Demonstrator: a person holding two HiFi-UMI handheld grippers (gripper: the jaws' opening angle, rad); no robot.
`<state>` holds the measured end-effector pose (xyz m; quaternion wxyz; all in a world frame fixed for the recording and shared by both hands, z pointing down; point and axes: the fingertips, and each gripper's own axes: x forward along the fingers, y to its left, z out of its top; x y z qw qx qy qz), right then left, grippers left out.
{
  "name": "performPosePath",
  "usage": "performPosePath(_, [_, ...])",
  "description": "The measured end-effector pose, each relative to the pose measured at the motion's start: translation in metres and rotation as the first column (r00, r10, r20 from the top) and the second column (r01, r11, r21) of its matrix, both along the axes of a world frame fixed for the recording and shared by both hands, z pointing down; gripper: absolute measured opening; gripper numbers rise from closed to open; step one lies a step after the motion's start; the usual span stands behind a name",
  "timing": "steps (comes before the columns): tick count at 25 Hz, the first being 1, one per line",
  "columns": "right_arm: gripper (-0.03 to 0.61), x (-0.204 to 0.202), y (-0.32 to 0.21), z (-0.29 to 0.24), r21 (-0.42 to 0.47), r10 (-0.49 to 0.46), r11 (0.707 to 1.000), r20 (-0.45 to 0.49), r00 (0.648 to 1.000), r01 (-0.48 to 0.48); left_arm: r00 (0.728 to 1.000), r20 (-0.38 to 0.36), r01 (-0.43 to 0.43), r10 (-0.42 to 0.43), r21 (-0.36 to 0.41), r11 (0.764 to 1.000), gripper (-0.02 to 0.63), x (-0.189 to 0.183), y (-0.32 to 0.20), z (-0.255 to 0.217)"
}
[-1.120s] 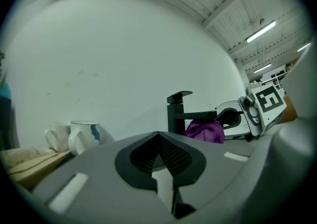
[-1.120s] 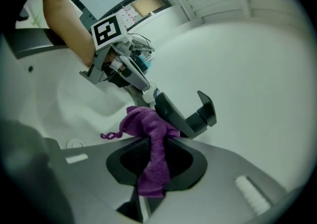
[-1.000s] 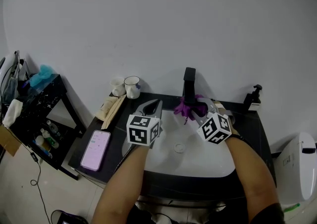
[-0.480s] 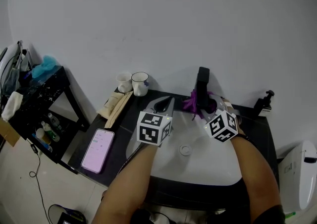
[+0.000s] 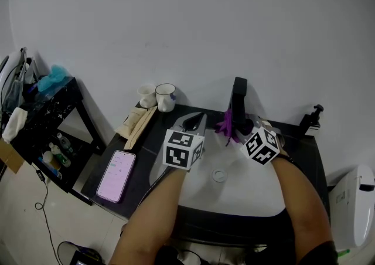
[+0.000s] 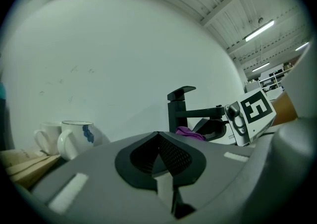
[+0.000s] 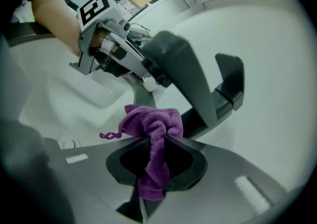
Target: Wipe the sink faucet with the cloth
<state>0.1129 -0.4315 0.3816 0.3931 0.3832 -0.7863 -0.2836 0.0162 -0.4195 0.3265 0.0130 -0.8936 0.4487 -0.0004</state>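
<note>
A black faucet (image 5: pixel 238 104) stands at the back of the white sink (image 5: pixel 246 190). My right gripper (image 5: pixel 239 129) is shut on a purple cloth (image 5: pixel 227 124) and holds it against the faucet's lower left side. In the right gripper view the purple cloth (image 7: pixel 152 139) is pinched between the jaws, with the faucet (image 7: pixel 229 89) just behind it. My left gripper (image 5: pixel 194 123) hovers over the sink's left rim, shut with nothing in it. The left gripper view shows the faucet (image 6: pixel 179 106) and the cloth (image 6: pixel 190 132) ahead.
Two mugs (image 5: pixel 158 96) stand on the dark counter at the back left, beside a flat wooden item (image 5: pixel 136 122). A phone (image 5: pixel 116 176) lies at the counter's left. A soap dispenser (image 5: pixel 312 118) is at the back right. A black shelf (image 5: pixel 44 126) stands far left.
The head camera shifted, so the scene slid right and down in view. My right gripper carried the cloth a little closer in against the faucet. The left gripper stayed beside it.
</note>
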Motion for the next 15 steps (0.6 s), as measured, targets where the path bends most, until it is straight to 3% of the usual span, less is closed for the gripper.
performPosePath(4, [0.075, 0.001, 0.001, 0.007, -0.063, 0.027, 0.998, 0.013, 1.000, -0.026, 1.000, -0.003, -0.004, 0.004, 0.003, 1.000, 0.018, 0.001, 0.000, -0.001])
performPosePath(11, [0.078, 0.000, 0.038, -0.002, -0.033, 0.017, 0.999, 0.055, 0.998, -0.015, 1.000, 0.003, -0.006, 0.006, -0.007, 1.000, 0.017, 0.001, 0.001, 0.002])
performPosePath(15, [0.078, 0.010, 0.066, -0.013, -0.043, 0.050, 0.998, 0.176, 0.983, -0.043, 1.000, 0.027, -0.005, 0.005, -0.003, 1.000, 0.018, 0.002, 0.009, 0.004])
